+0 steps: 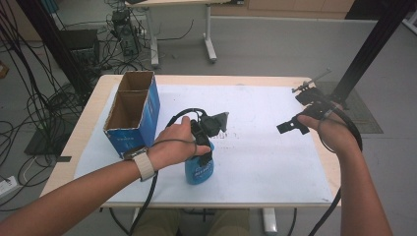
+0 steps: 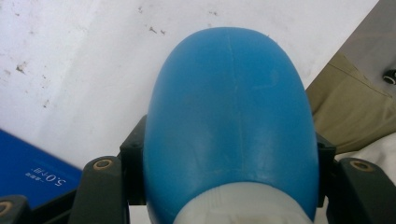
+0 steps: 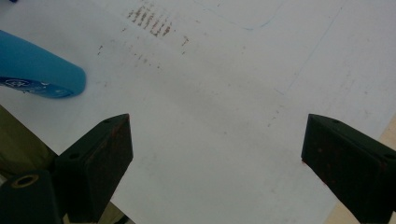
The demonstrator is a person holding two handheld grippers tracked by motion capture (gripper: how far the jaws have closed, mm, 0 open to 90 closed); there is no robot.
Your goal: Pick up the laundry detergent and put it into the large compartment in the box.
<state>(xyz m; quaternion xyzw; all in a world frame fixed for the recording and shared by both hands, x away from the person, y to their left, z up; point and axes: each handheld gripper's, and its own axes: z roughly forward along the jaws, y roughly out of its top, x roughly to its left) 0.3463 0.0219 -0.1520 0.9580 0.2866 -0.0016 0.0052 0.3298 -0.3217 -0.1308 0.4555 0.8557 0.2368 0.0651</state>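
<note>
Your counter point(image 1: 98, 93) carries a white sheet point(image 1: 265, 113) over most of its top, speckled with small marks. At the far left corner of the sheet stands an open blue box point(image 1: 140, 110), a cardboard divider splitting it into two compartments; both look bare from above. It sits just beside your left wrist, between that arm and the counter's left edge. Beyond the counter, cables and a second table's legs crowd the floor, and a black post rises at the far right.

Your left claw point(image 1: 204, 142) is clamped on the bottle point(image 1: 199, 169), a blue one with a white neck. In the left gripper view the jaws press the bottle's point(image 2: 229, 121) shoulders from both sides, close to the neck. The bottle stands upright on the sheet near the front edge, a little left of centre, with the box near it on its left.

Your right claw point(image 1: 295, 123) hangs above the sheet's right side, well apart from the bottle. Its jaws stand wide open with bare sheet point(image 3: 219, 121) between them. The bottle's point(image 3: 37, 72) base shows at the upper left of the right gripper view.
</note>
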